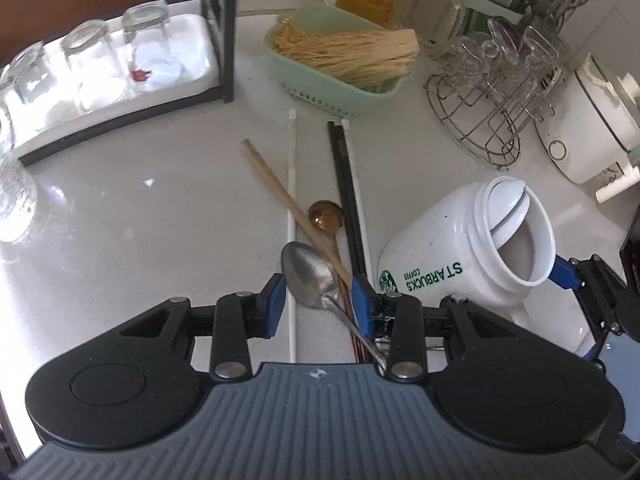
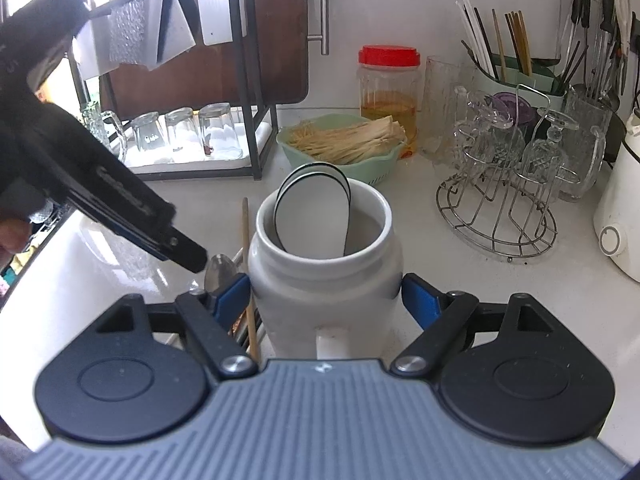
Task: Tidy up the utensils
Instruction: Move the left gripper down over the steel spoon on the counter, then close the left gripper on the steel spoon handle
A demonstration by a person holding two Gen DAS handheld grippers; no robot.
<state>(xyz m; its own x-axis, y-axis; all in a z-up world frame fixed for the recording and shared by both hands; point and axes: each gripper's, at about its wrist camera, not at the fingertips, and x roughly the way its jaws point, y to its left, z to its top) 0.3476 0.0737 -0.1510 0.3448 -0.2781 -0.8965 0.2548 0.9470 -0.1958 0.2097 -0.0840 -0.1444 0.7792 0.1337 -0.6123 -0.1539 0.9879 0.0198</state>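
Observation:
My left gripper [image 1: 319,298] is open low over the counter, its fingers either side of a steel spoon [image 1: 308,278]. Beside the spoon lie a copper spoon [image 1: 326,216], a wooden chopstick [image 1: 280,192], two white chopsticks [image 1: 292,200] and black chopsticks [image 1: 344,184]. My right gripper [image 2: 326,294] is shut on a white Starbucks mug [image 2: 324,268], which holds white spoons [image 2: 312,216]. The mug [image 1: 460,260] is tilted at the right of the left wrist view. The steel spoon [image 2: 219,271] also shows left of the mug.
A green basket of dried noodles [image 1: 344,56] stands behind the utensils. A wire rack with glass cups [image 1: 496,92] and a white appliance [image 1: 588,124] are at the right. A tray of upturned glasses [image 1: 92,76] sits at the left. A chopstick holder [image 2: 516,68] stands at the back.

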